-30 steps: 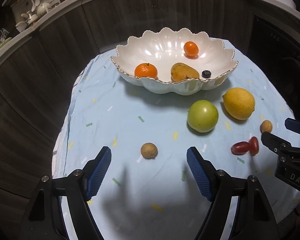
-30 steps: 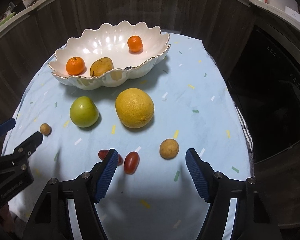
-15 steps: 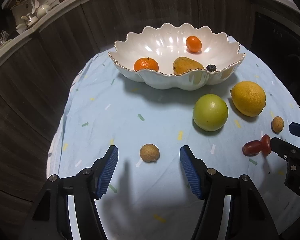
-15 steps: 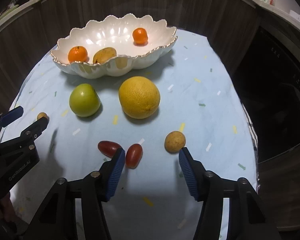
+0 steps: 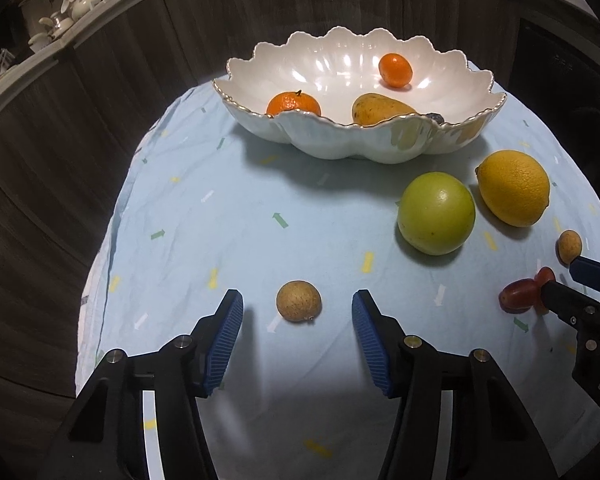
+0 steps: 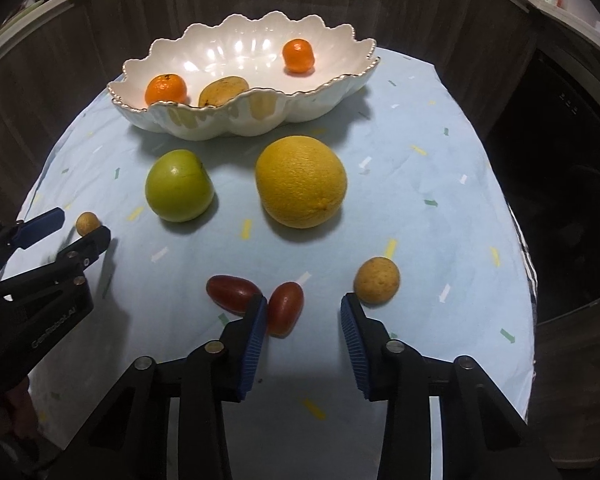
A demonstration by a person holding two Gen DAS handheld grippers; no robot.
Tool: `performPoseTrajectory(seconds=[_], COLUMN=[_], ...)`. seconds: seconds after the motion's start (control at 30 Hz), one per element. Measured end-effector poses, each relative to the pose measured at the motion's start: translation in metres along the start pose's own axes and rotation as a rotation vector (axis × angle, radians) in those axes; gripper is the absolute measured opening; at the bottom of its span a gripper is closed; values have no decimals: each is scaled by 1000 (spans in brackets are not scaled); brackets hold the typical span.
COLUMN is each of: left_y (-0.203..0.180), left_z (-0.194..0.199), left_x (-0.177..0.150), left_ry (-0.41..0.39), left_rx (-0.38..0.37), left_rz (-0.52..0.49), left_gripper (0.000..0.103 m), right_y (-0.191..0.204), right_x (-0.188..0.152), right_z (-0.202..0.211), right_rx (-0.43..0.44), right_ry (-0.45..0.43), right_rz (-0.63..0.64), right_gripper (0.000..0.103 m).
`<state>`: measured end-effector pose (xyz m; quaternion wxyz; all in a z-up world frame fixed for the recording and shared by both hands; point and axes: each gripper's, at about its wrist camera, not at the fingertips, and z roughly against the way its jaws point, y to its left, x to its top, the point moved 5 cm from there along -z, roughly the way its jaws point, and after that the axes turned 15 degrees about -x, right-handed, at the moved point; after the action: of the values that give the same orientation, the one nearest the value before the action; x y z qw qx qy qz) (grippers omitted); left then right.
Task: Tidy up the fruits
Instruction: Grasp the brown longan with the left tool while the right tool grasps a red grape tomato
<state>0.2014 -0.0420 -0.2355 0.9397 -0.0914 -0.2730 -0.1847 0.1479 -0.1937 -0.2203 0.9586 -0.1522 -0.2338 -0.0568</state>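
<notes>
My left gripper [image 5: 298, 320] points down at a small brown longan [image 5: 299, 301] that lies between its blue pads. The jaws are closing and neither pad touches the fruit. My right gripper [image 6: 304, 316] has a red cherry tomato [image 6: 285, 314] between its closing pads, close against the left one, with a gap on the right. A second tomato [image 6: 232, 294] lies just outside the left finger, and another longan [image 6: 377, 280] sits past the right fingertip. The white scalloped bowl [image 5: 340, 140] at the back holds two small oranges, a yellow fruit and a dark berry.
A green apple [image 5: 436, 212] and a large yellow citrus [image 5: 514, 187] lie on the light blue tablecloth [image 5: 220, 220] between the bowl and the grippers. Dark wooden cabinet fronts curve round the table, and a dark appliance [image 6: 572, 184] stands to the right.
Both pairs of jaws have narrowed. The left gripper has sunk toward the longan, which now lies between its tips. The right gripper has edged in around the tomato.
</notes>
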Motion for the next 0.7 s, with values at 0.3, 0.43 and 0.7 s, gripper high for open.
performPoseTrajectory(seconds=[0.3,0.43,0.7], left_y=[2,2,0], left_z=[-9,-10,-9], left_x=[1,1,1], left_ry=[13,11,9], left_rx=[-22,-35,-46], left_rz=[23,26,20], left_gripper=[50,43,24], right_y=[7,5,6], right_x=[1,1,1], right_z=[-6,-11,-13], right_rx=[43,53,62], right_ry=[16,32,35], right_rz=[3,-15,-19], right_gripper=[23,20,18])
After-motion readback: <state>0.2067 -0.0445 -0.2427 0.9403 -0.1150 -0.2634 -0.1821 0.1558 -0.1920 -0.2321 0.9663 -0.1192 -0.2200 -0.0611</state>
